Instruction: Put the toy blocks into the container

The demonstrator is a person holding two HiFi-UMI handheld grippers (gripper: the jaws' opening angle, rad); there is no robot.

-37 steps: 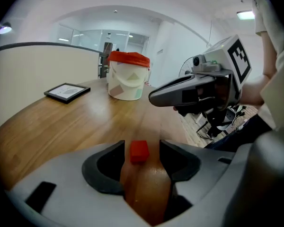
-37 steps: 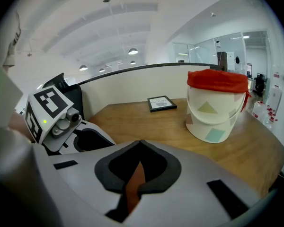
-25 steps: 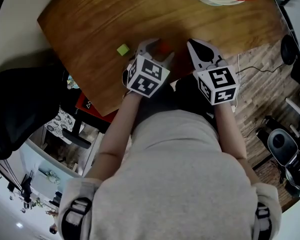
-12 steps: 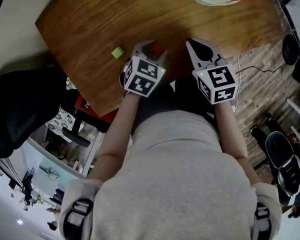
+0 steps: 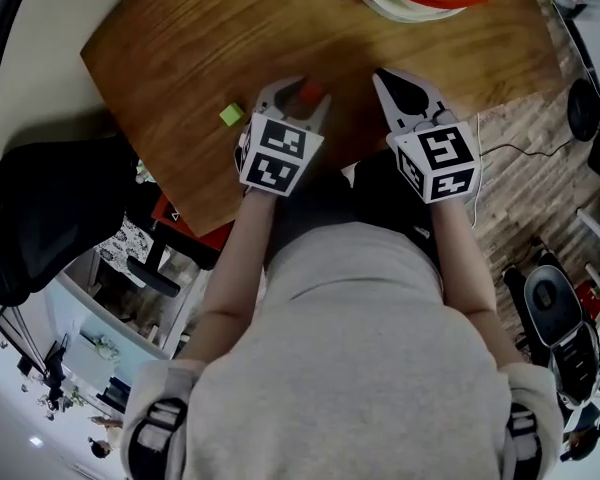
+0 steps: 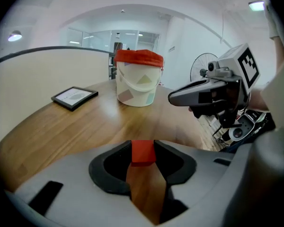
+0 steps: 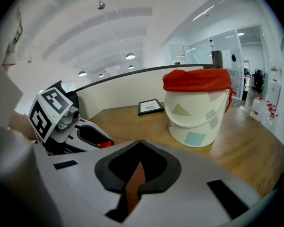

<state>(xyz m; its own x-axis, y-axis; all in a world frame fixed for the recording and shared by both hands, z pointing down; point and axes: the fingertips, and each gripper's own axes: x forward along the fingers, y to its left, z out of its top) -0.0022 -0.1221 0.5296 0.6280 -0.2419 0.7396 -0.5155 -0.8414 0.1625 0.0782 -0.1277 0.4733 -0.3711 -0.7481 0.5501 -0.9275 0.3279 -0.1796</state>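
The left gripper (image 5: 300,92) has just closed on one red block (image 6: 143,151) and lifted it; the right gripper (image 5: 381,76) has its jaws together, empty. One green block (image 5: 231,116) lies left of the left gripper and one bucket (image 7: 196,122) stands ahead, on a wooden table (image 5: 170,48) in an office.

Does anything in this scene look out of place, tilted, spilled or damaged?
Nothing stands out. The bucket stands upright on the table, the green block lies flat, and the left gripper, its jaws just closed, holds the red block squarely.
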